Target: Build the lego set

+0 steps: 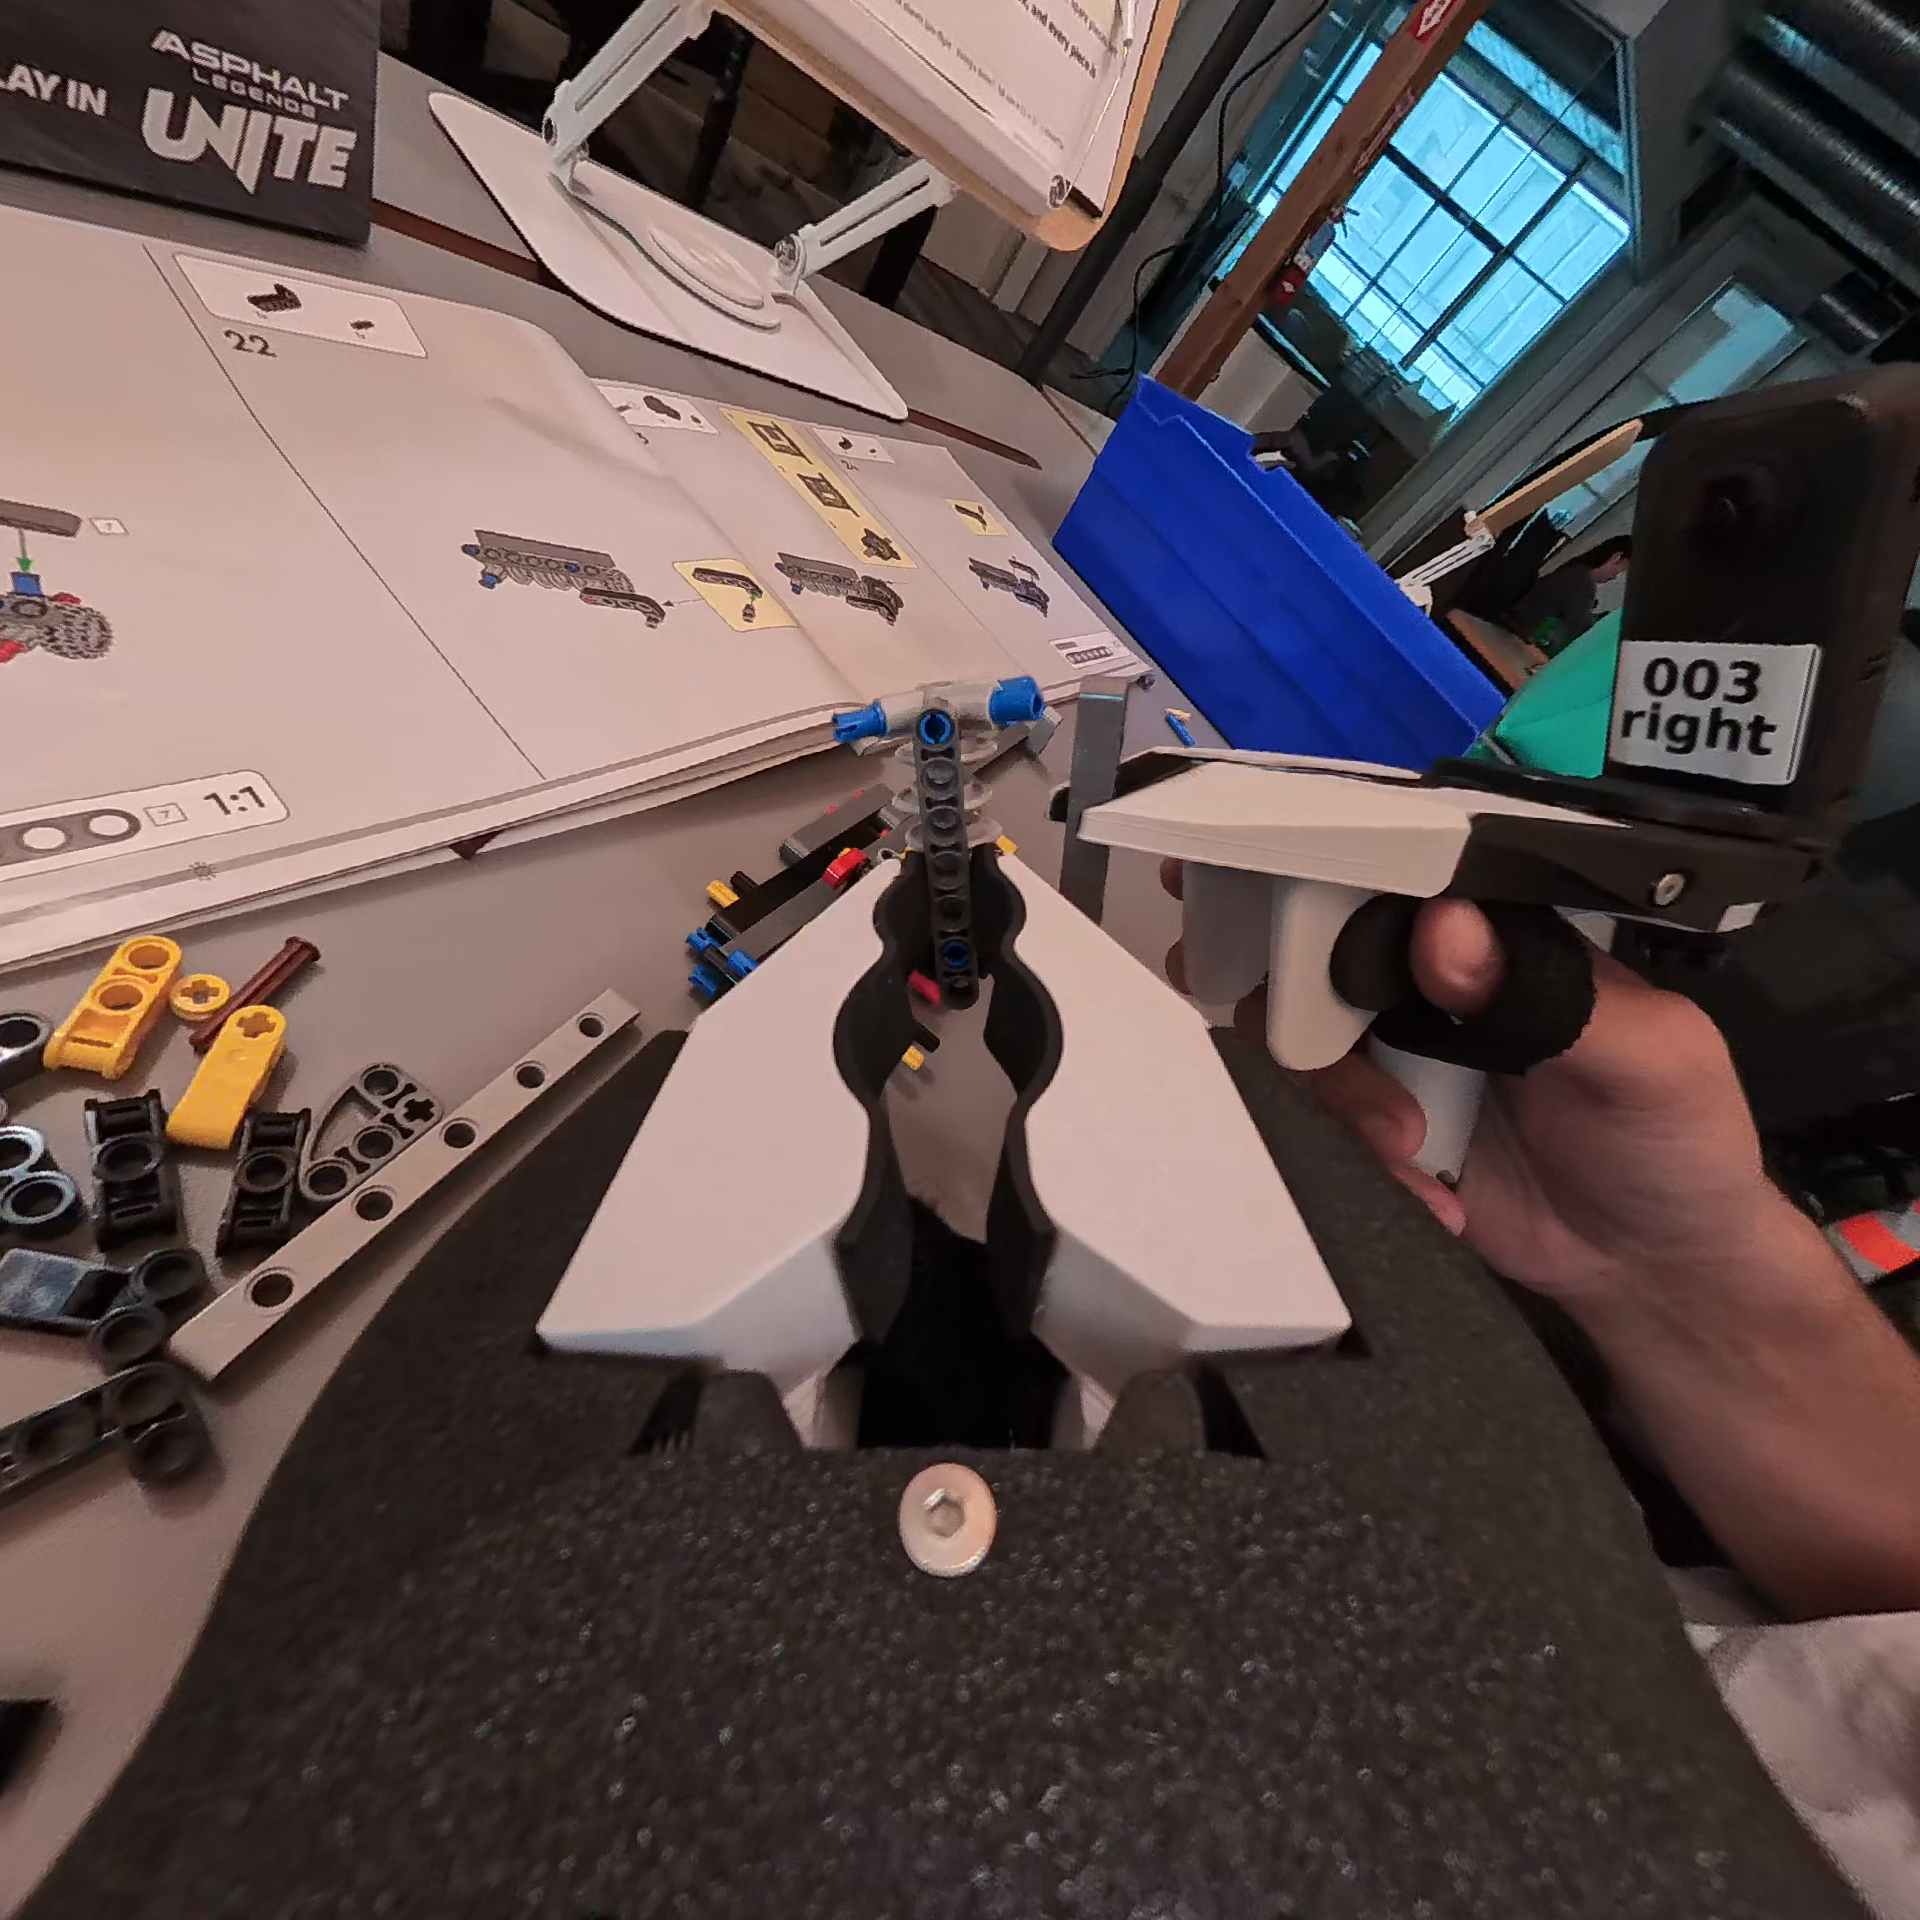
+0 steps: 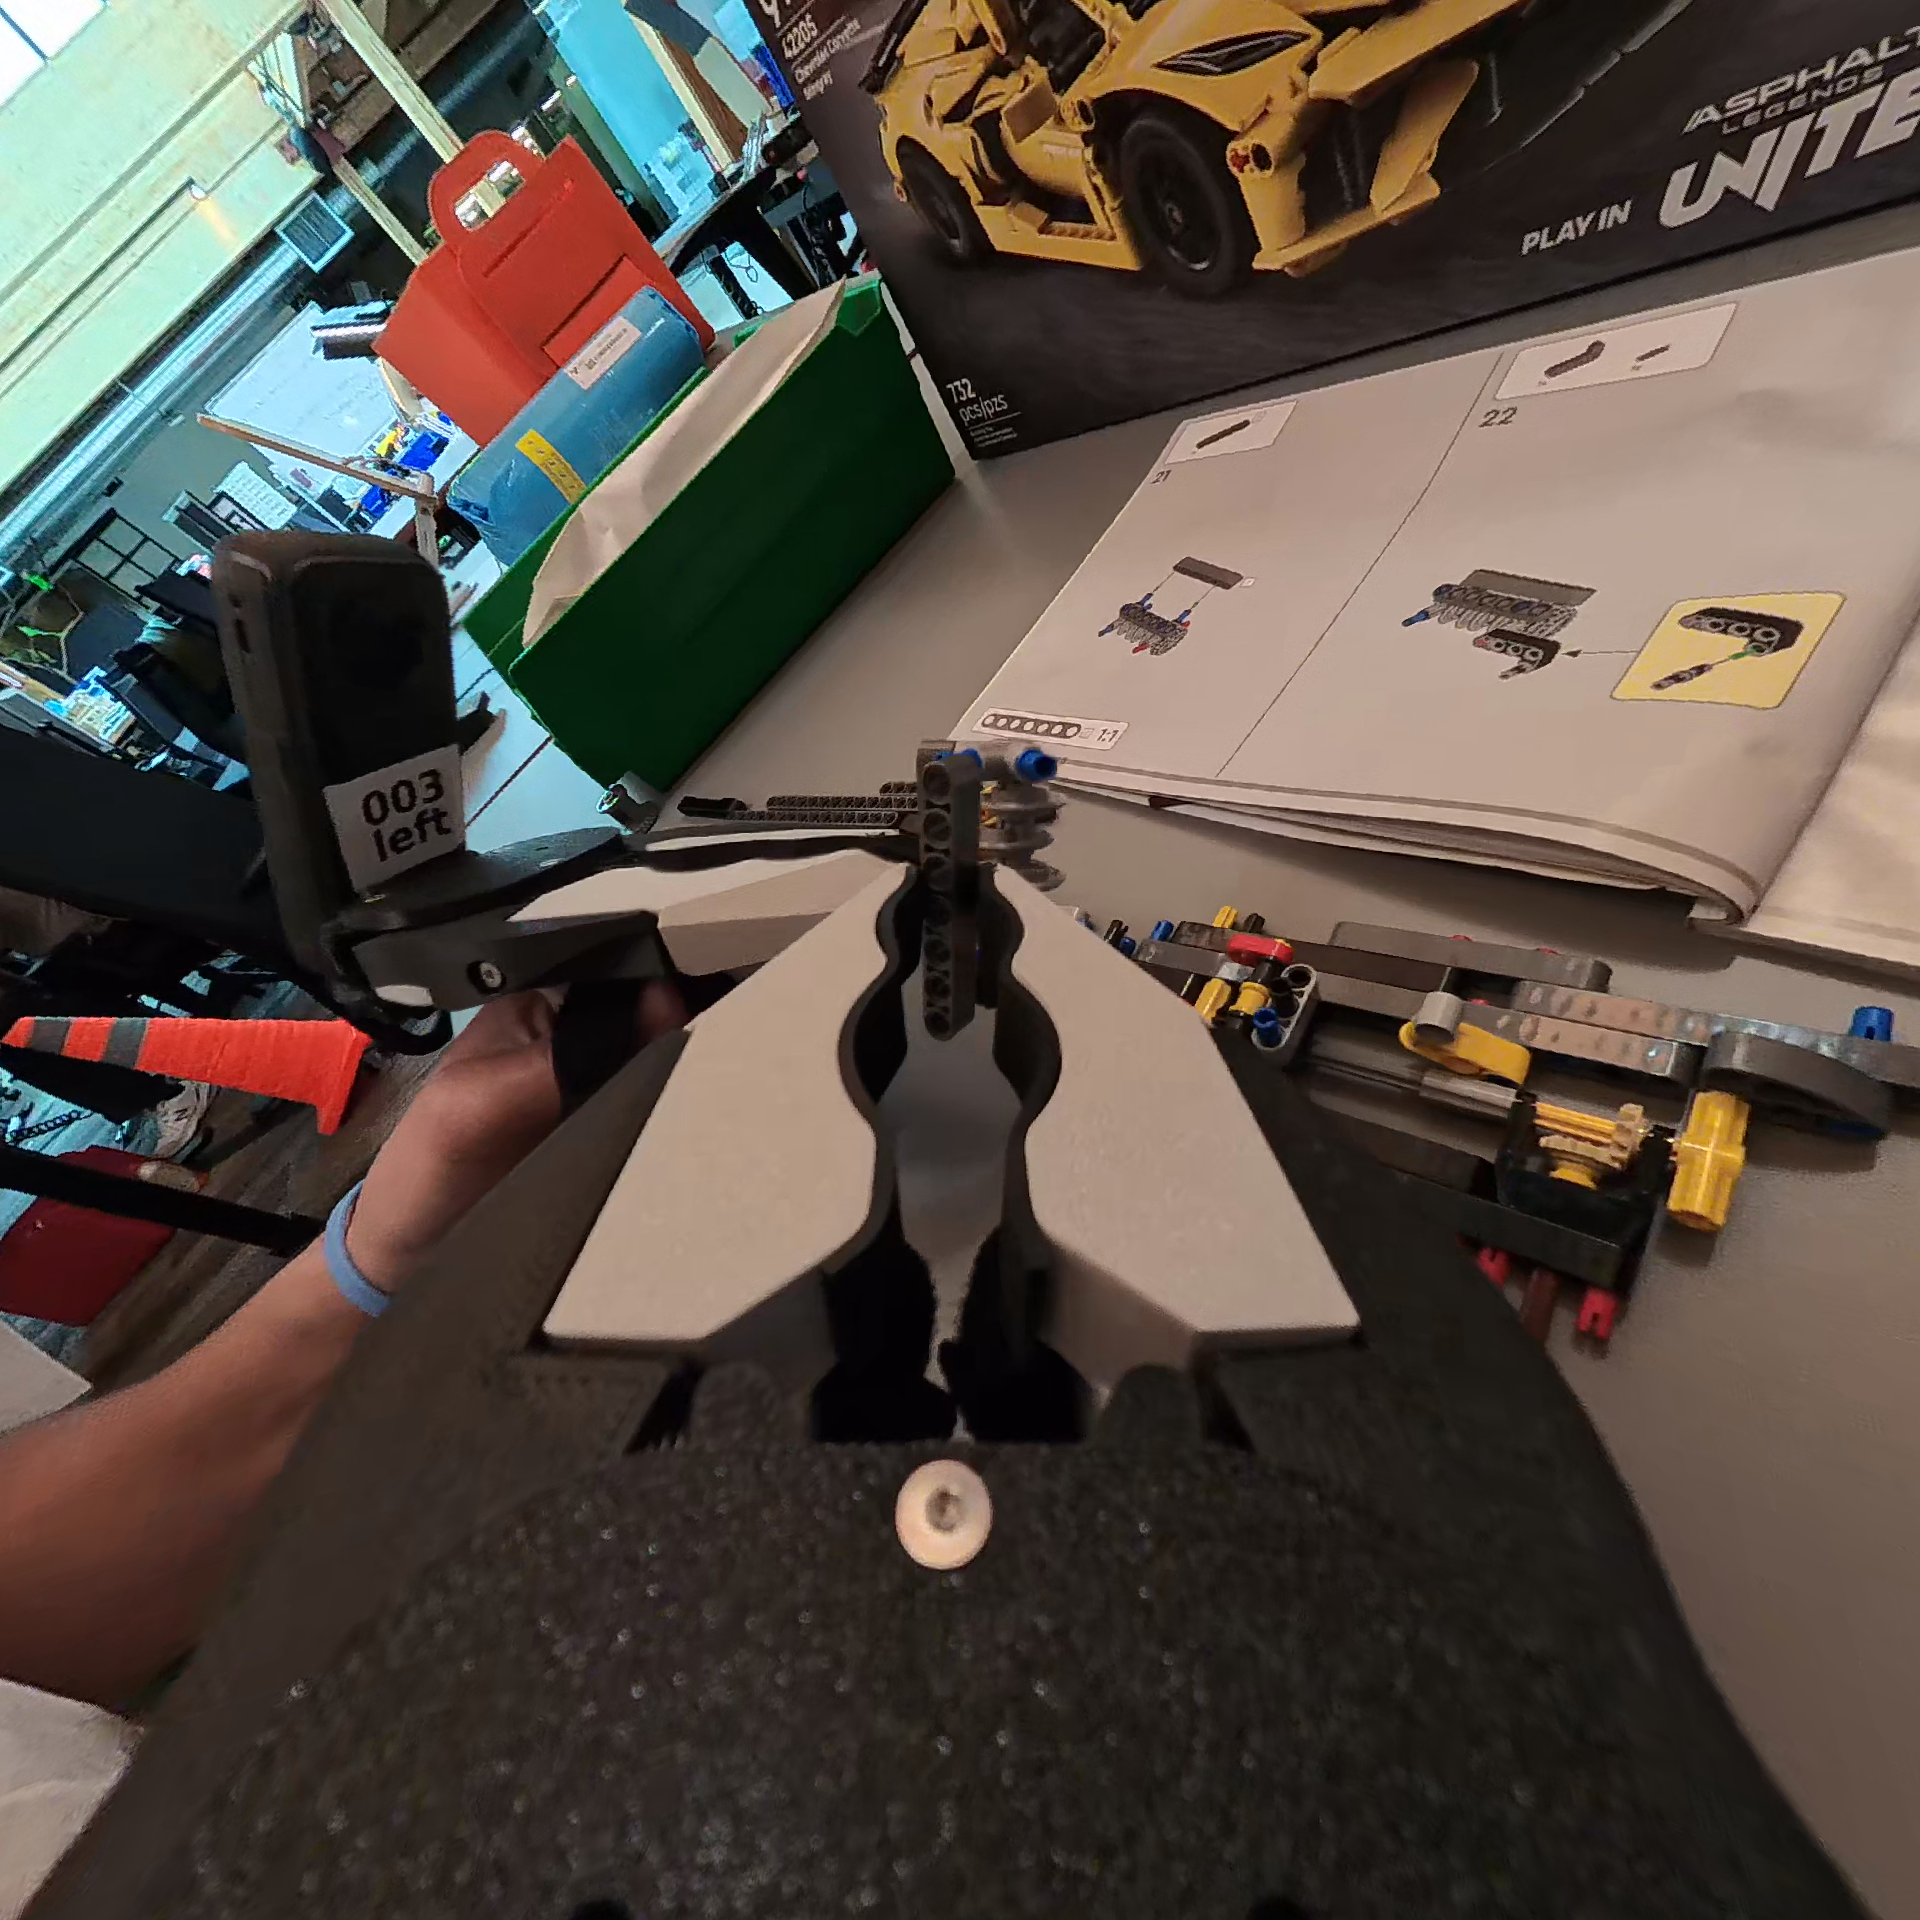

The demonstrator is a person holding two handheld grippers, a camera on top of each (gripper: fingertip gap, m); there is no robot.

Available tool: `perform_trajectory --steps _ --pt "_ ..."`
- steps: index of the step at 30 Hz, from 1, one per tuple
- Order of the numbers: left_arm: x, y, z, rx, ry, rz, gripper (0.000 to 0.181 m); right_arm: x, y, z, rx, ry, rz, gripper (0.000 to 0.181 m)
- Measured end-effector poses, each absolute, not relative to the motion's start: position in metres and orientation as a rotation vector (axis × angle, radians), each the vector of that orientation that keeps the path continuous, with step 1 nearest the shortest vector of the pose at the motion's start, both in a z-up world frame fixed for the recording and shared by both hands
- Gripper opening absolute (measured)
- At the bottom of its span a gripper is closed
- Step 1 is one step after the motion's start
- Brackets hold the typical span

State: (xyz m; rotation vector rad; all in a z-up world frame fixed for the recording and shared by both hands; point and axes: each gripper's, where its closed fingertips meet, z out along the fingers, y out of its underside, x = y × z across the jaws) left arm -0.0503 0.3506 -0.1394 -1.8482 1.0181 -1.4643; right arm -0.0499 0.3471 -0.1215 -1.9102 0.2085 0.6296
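Note:
My left gripper [image 1: 951,883] is shut on a black holed beam [image 1: 943,831] held upright above the table. Grey parts and blue pins [image 1: 1013,701] sit at the beam's top. My right gripper [image 2: 948,894] is shut on a dark grey holed beam [image 2: 948,883], also upright. In the left wrist view the right gripper [image 1: 1070,805] comes in from the right, and its grey beam [image 1: 1096,779] stands just right of the black one. In the right wrist view the left gripper [image 2: 883,842] comes in from the left, and the grey-and-blue assembly [image 2: 1023,790] sits right behind the grey beam. Whether they touch is unclear.
The open instruction booklet [image 1: 416,582] lies behind on the grey table [image 1: 416,935]. Loose yellow, black and grey parts [image 1: 229,1081] lie at left. A partly built chassis [image 2: 1507,1049] lies right of the right gripper. The set's box [image 2: 1351,156], a blue bin [image 1: 1247,603], a green bin [image 2: 727,582] and a white stand [image 1: 675,229] stand behind.

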Motion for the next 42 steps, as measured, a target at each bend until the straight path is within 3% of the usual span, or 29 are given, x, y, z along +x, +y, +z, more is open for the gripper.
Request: perform_trajectory --steps 42 --pt "-0.051 0.35 -0.135 -1.704 1.124 -1.127 0.007 -0.056 0.347 -0.118 -1.867 0.159 0.573 0.01"
